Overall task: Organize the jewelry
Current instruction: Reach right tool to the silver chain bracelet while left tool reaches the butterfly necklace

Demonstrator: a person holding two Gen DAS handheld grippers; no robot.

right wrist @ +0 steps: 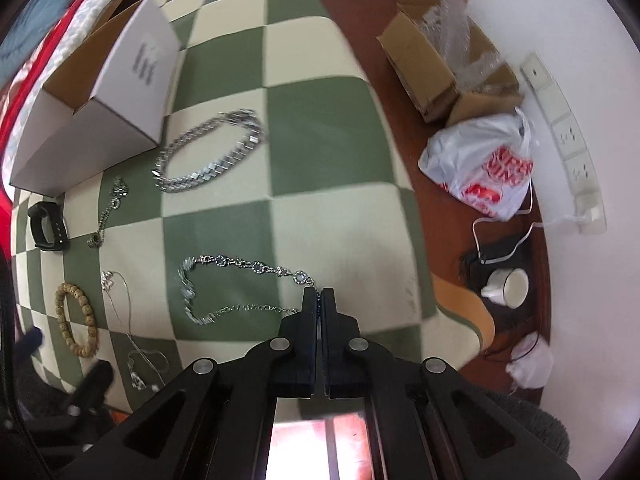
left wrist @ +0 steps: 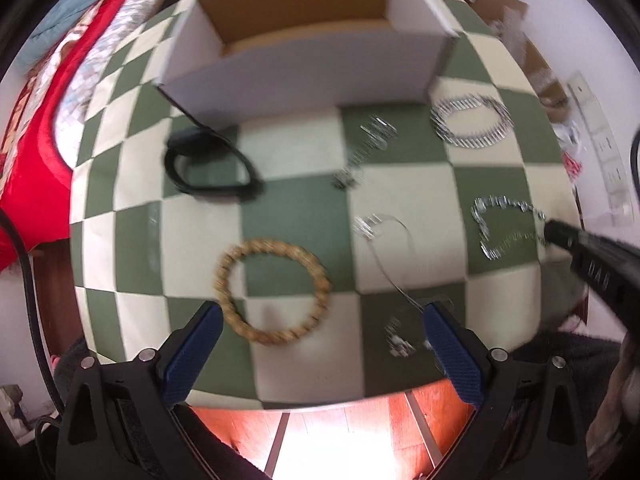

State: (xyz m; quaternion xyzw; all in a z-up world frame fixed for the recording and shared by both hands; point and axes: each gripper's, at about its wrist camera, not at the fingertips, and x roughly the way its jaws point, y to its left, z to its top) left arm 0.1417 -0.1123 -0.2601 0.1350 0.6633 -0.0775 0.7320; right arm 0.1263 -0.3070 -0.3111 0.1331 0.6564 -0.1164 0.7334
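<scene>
On the green-and-cream checkered table the jewelry lies spread out in front of an open white cardboard box, whose brown inside looks empty from the left wrist view. The right tool has its two black fingers pressed together at the near end of a silver link necklace, pinching the chain where its two strands meet; the rest of that necklace curls away to the left on the cloth. The left tool hangs over the near edge with its blue-padded fingers spread wide apart and nothing between them. Just ahead of it sits a wooden bead bracelet, and beside that a thin chain with a small pendant. Farther back, a wide silver link bracelet lies near the box's right corner, a slim dark chain lies mid-table, and a black watch band rests just below the box's left corner. Beyond the table's right edge stand a brown carton, a white plastic bag with red print and a white power strip
</scene>
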